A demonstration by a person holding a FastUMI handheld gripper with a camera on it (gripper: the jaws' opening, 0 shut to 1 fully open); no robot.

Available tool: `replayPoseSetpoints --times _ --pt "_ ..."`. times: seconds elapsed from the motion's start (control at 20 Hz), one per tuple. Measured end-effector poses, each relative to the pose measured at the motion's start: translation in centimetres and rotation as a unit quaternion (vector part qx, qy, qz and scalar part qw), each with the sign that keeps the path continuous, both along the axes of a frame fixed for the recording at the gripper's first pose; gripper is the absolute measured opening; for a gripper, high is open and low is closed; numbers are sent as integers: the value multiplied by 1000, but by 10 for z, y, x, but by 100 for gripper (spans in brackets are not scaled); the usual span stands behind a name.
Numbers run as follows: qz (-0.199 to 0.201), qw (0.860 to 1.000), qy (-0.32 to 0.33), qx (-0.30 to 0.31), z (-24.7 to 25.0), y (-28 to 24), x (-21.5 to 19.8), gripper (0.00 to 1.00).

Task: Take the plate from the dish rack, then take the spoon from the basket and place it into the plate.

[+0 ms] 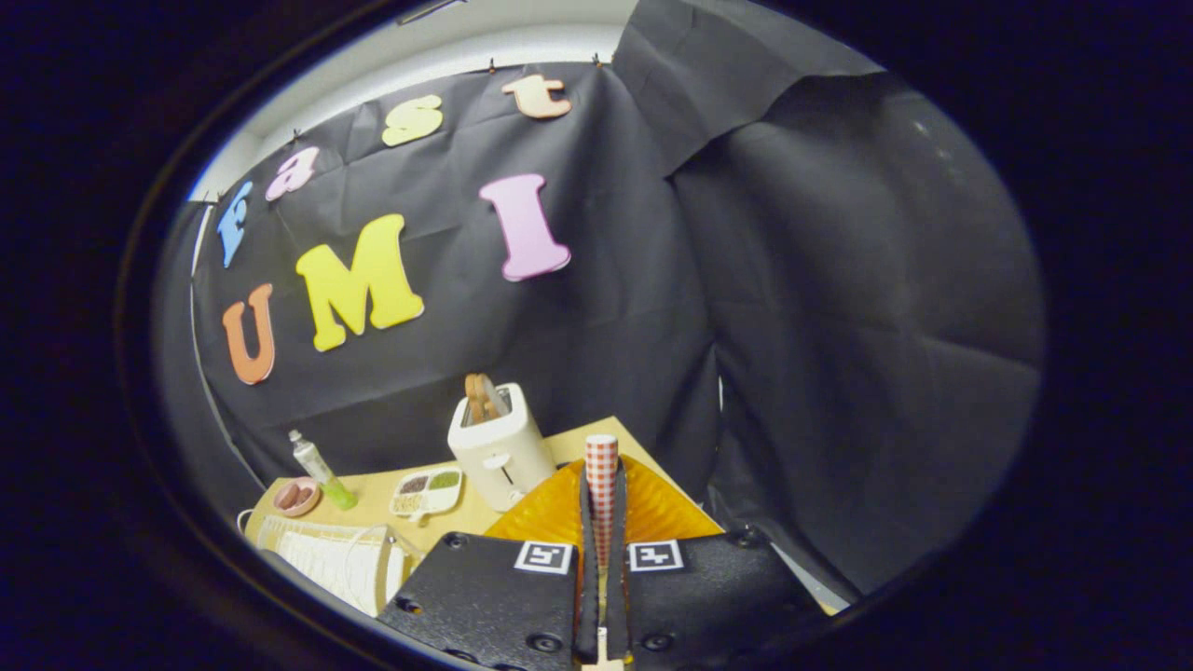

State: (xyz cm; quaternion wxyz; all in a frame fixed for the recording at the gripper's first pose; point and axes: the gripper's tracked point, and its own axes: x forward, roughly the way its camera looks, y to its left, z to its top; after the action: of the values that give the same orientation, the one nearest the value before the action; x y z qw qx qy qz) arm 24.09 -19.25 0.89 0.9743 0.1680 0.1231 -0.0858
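My gripper (602, 485) is shut on the spoon (602, 455). The spoon's red-and-white checked handle stands up between the two fingers and pokes out past their tips; its bowl end is hidden. An orange ribbed plate (657, 511) lies on the wooden table just beyond and below the fingers, to the right of the toaster. The spoon's handle sits over the plate's middle; whether it touches the plate I cannot tell.
A cream toaster (499, 449) with bread in it stands left of the plate. Further left are a divided snack dish (427, 491), a clear bottle (319, 469) and a small pink bowl (296, 497). A white dish rack (326, 557) sits at the near left. The black cloth wall closes in behind and right.
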Motion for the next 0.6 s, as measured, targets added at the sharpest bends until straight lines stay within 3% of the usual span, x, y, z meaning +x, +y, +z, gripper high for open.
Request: replayPoseSetpoints --times 0.3,0.6 --pt "8 996 -85 33 68 65 -86 9" --pt "104 988 -112 19 56 196 -167 9"
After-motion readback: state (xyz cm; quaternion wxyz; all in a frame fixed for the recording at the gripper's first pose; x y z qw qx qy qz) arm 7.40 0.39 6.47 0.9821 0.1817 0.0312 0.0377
